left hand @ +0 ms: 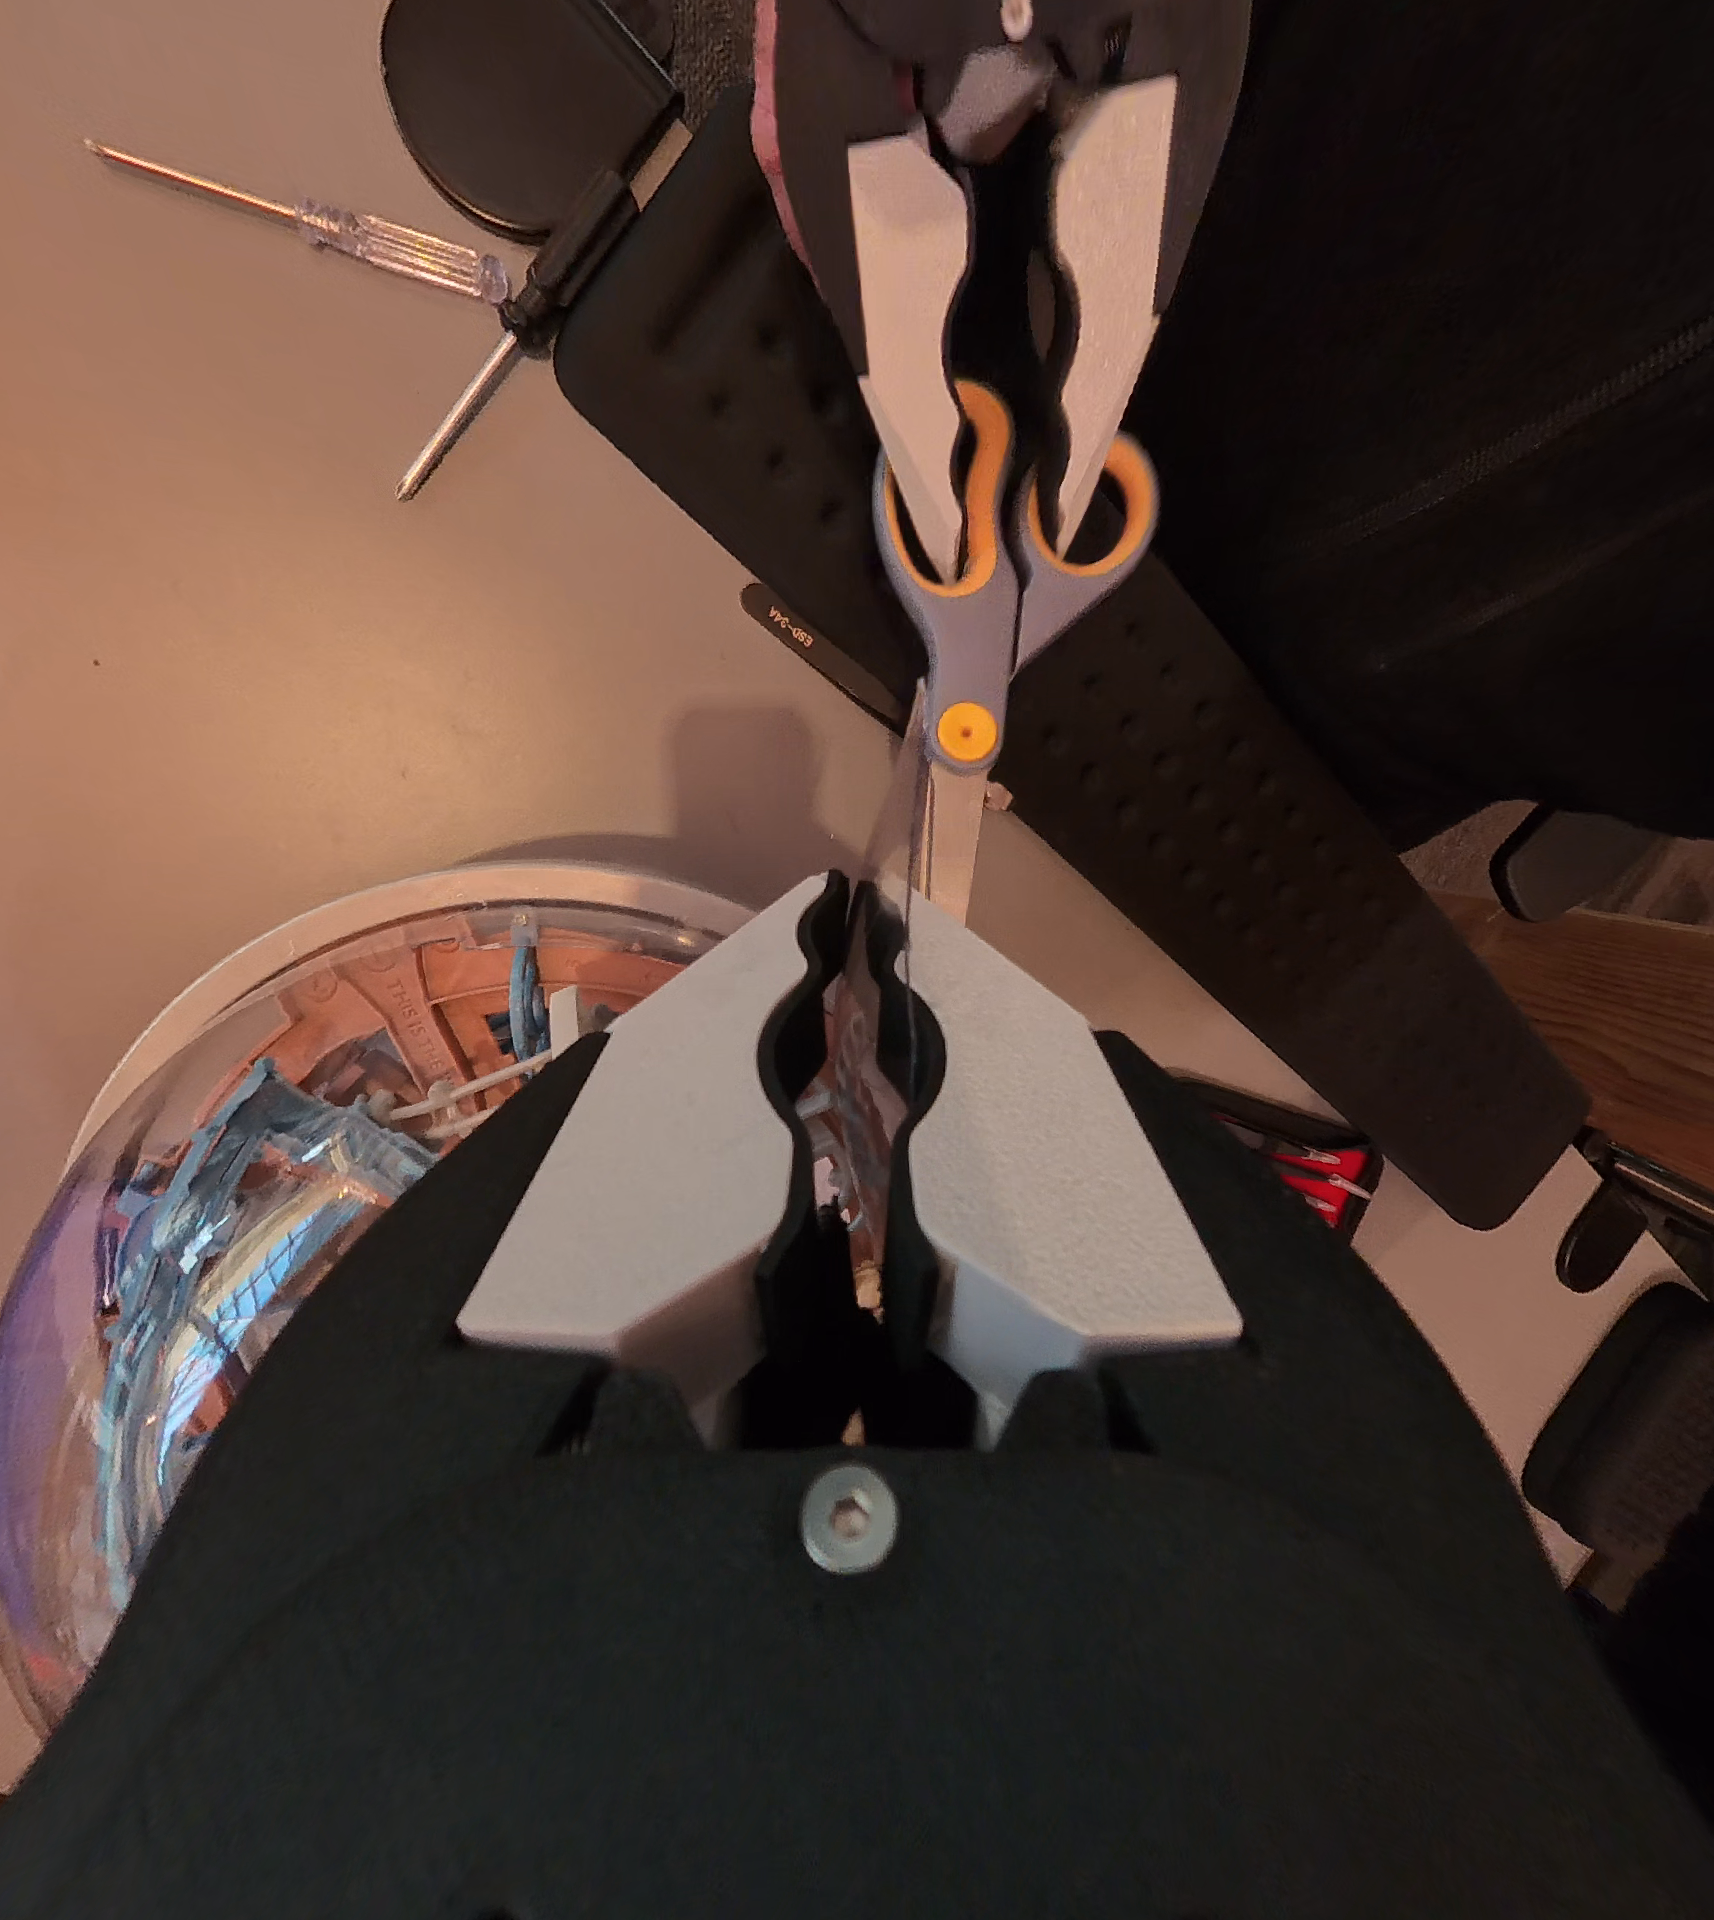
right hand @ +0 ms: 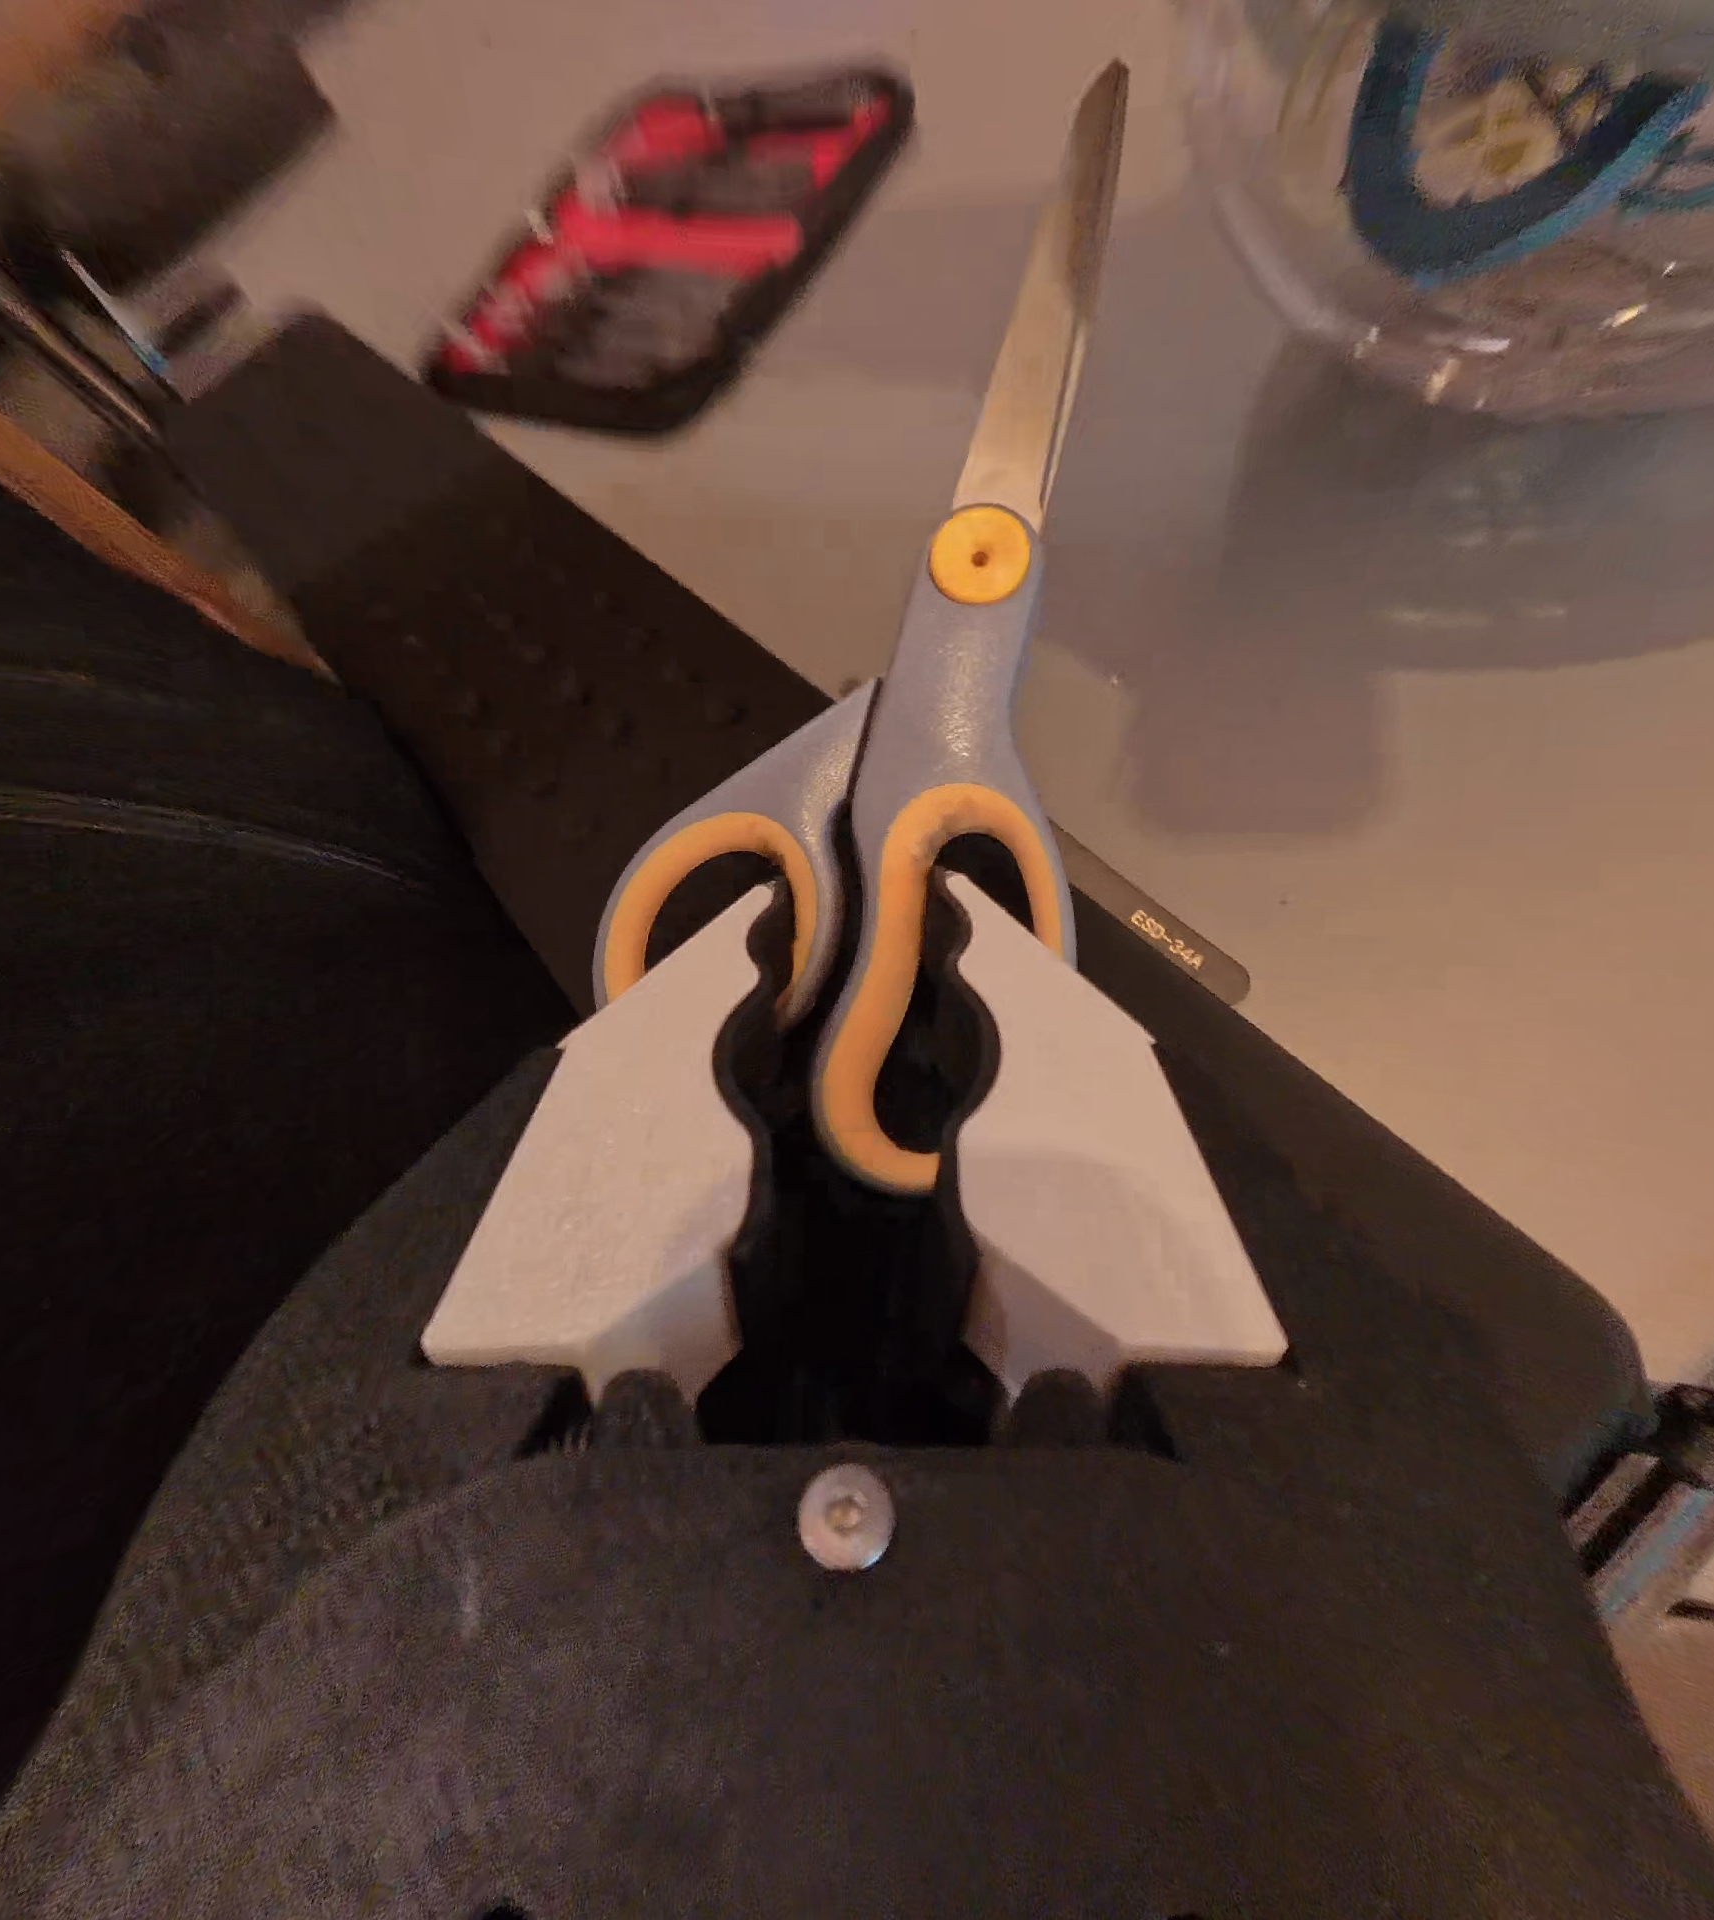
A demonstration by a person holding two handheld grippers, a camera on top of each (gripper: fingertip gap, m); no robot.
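Light: warm, dim indoor tone.
Shadows: soft shadows on the pale table (right hand: 1455, 1039).
Glare: highlights on the clear plastic dome (left hand: 209, 1195).
Blur: the right wrist view's upper corners smear.
Distortion: wide-angle bending at the edges.

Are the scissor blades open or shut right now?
Shut. In the right wrist view the scissors show one closed blade line and handle loops pressed together, with the right gripper fingers through the loops. The left wrist view agrees.

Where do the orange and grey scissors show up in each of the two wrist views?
Left wrist view: scissors upper centre, handles up, held by the far right gripper.
Right wrist view: scissors centre, blades pointing up, handles at the jaws.
Shared landmark: the black perforated strap beside them.
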